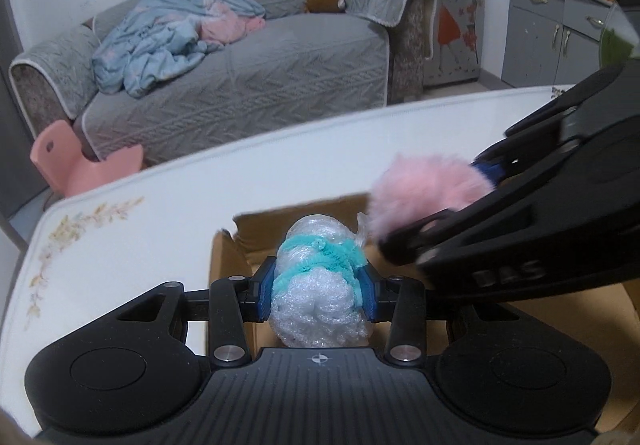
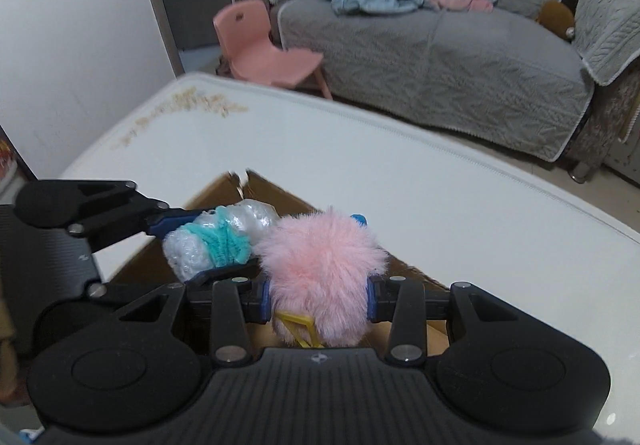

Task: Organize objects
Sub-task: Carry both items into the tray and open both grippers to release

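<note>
Left claw (image 1: 318, 295): we see it clenched on a clear plastic bundle (image 1: 320, 285) wound with a teal fuzzy cord (image 1: 320, 259); the blue pads (image 1: 265, 291) press both sides of the bundle.
Plastic bundle: it hangs over the open cardboard box (image 1: 260, 229), above the box's left part. In the right wrist view the same bundle (image 2: 218, 241) sits left of the pink thing and touches it.
Cardboard box: it stands on the white counter (image 1: 160, 205), flaps up; in the right wrist view its far corner (image 2: 240, 181) pokes up behind both held things.
Right claw (image 2: 318, 299): we see it clenched on a pink fluffy pompom (image 2: 322, 277), fur bulging past the pads. A yellow loop (image 2: 298, 327) hangs below the fur.
Pink fluffy pompom: held above the right part of the box; from the left wrist view it (image 1: 428, 189) shows blurred, to the right of the bundle, with the right claw (image 1: 472, 185) coming in from the right.
Counter: white, with a faded floral print at its left end (image 1: 80, 221).
Far side: a grey sofa (image 1: 248, 85) with a blue and pink blanket (image 1: 172, 33) heaped on it, and a pink plastic chair (image 2: 264, 49) on the floor left of the sofa.
</note>
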Motion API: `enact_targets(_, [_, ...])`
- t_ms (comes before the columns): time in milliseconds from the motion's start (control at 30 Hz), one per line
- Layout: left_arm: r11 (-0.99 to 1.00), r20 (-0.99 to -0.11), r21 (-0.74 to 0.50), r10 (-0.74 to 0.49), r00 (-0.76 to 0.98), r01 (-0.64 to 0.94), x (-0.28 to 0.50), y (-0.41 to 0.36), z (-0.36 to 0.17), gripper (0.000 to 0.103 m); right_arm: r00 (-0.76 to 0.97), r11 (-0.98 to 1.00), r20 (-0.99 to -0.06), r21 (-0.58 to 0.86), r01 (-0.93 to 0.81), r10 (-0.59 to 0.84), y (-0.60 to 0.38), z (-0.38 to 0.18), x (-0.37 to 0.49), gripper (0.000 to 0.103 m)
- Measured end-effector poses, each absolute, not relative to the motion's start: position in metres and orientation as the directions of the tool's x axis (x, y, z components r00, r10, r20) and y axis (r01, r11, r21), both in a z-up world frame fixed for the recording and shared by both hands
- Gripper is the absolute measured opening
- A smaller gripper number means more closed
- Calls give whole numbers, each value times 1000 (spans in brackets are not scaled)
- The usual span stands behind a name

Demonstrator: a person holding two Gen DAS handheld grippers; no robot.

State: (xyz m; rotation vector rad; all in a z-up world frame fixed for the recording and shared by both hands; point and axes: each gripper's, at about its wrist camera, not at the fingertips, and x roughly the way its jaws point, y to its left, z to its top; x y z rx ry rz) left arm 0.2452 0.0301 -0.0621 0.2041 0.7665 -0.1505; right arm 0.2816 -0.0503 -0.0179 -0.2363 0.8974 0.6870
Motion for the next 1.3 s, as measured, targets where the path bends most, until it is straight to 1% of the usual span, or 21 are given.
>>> enact_targets(167, [972, -731, 126, -43, 681, 197, 251, 31, -79, 49, 404, 772, -802, 107, -627, 439, -46, -32, 286, 39])
enact_targets(233, [970, -731, 146, -28, 682, 195, 249, 28, -79, 49, 401, 775, -805, 111, -622, 437, -45, -36, 290, 39])
enact_targets(267, [968, -731, 157, -18, 682, 194, 249, 27, -79, 53, 400, 779, -805, 118, -616, 438, -44, -37, 291, 40])
enact_targets(367, [966, -739, 170, -4, 673, 193, 249, 25, -82, 59, 402, 783, -807, 114, -612, 432, -41, -39, 290, 41])
enact_targets(400, [966, -738, 176, 3, 675, 187, 249, 25, -82, 69, 401, 785, -808, 117, -608, 432, -42, -38, 289, 41])
enact_targets(433, [967, -737, 175, 3, 675, 187, 249, 25, -82, 72, 402, 786, -808, 117, -607, 430, -42, -36, 289, 42])
enact_targets(500, [963, -737, 181, -2, 676, 200, 248, 23, -80, 83, 406, 784, -807, 109, -611, 429, -43, -33, 287, 55])
enact_targets(567, [957, -727, 200, 2, 687, 208, 244, 20, -77, 87, 410, 780, -803, 105, -617, 432, -44, -29, 284, 56])
enact_targets(633, [957, -727, 194, -6, 687, 214, 241, 20, -71, 87, 416, 776, -798, 99, -622, 435, -46, -23, 281, 58])
enact_targets(700, [960, -733, 178, -17, 680, 216, 239, 22, -64, 90, 417, 769, -795, 95, -632, 441, -51, -17, 279, 65])
enact_targets(800, [959, -745, 185, -6, 667, 215, 233, 25, -55, 97, 415, 763, -798, 87, -640, 438, -57, -10, 277, 69])
enact_targets(967, [971, -779, 135, -19, 627, 197, 220, 36, -44, 98, 402, 759, -815, 69, -648, 418, -59, -7, 273, 74])
enact_targets(1200, [979, -776, 139, 13, 631, 149, 197, 47, -31, 98, 402, 757, -821, 55, -651, 405, -56, -4, 261, 75])
enact_targets(1300, [984, -774, 120, 11, 633, 131, 188, 51, -24, 98, 403, 756, -819, 56, -652, 408, -56, 2, 255, 75])
